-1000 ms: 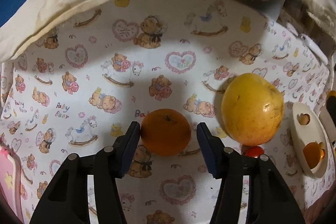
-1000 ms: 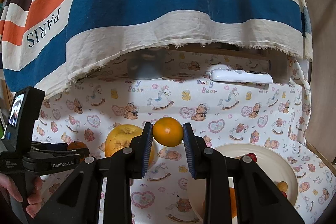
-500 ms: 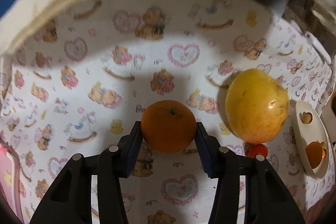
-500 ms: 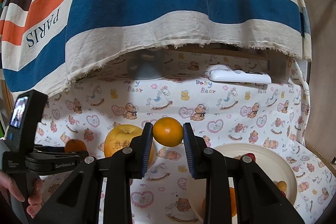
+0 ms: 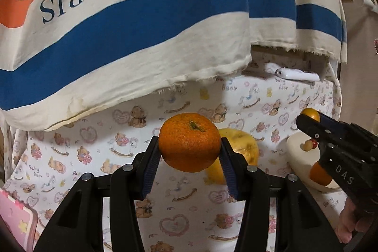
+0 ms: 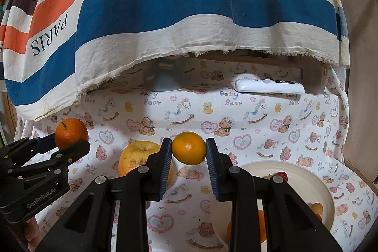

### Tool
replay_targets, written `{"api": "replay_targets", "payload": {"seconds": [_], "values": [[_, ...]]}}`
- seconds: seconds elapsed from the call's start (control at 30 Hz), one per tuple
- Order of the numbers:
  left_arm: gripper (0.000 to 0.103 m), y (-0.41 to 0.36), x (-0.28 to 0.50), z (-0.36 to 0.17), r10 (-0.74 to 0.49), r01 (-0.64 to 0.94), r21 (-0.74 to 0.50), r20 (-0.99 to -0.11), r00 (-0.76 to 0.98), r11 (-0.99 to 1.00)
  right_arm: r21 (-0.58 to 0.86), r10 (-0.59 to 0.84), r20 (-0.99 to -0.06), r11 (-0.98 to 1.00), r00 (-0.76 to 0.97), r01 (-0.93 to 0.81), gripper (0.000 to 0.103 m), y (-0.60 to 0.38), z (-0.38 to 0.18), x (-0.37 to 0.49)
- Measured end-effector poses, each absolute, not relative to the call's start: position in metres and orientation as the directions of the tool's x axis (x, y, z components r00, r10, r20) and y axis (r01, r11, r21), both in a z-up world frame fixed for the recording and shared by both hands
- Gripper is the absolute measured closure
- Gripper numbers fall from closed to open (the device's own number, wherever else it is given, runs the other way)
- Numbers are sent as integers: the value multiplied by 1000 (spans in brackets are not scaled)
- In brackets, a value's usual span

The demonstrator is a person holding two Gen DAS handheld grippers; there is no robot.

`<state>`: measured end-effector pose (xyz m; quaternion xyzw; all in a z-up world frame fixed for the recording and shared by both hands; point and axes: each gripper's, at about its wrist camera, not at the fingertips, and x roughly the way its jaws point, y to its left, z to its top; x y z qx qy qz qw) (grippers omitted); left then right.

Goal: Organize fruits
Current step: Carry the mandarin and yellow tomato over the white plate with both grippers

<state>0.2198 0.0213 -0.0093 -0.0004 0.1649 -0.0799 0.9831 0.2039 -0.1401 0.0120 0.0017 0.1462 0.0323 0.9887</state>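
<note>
The left tongs (image 5: pixel 190 157) are closed on a large orange (image 5: pixel 190 142), held clear of the surface (image 5: pixel 179 216), in front of and left of the yellow apple (image 5: pixel 243 148). The jaws have just been closing on it. The right tongs (image 6: pixel 189 155) are clamped on a smaller orange (image 6: pixel 188 151), likewise aloft, right of the apple and short of the bowl (image 6: pixel 314 183).

It is judged that the step in hand is carrying both fruits to the bowl. The grips should be kept firm and level, and each orange lowered onto a free spot away from the fruit already there, one at a time.

The bowl's inside is shown more fully in the right wrist view; a grey object (image 6: pixel 163 80) under the striped cloth (image 6: pixel 189 15) appears there only. A pink item (image 5: pixel 16 216) left of the apple is recorded in the left wrist view alone.
</note>
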Motion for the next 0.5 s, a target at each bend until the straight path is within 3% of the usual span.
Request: {"api": "replay_targets", "payload": {"seconds": [0.3,0.5], "values": [[55,29,212,-10,-133,131,-29,-303,943,991,13,61,-279,998,958,-60,73,-141,13,201],[55,15,195,5,-167,168,-19,-241,956,986,2,100,-251,995,963,-103,73,-152,26,189]]}}
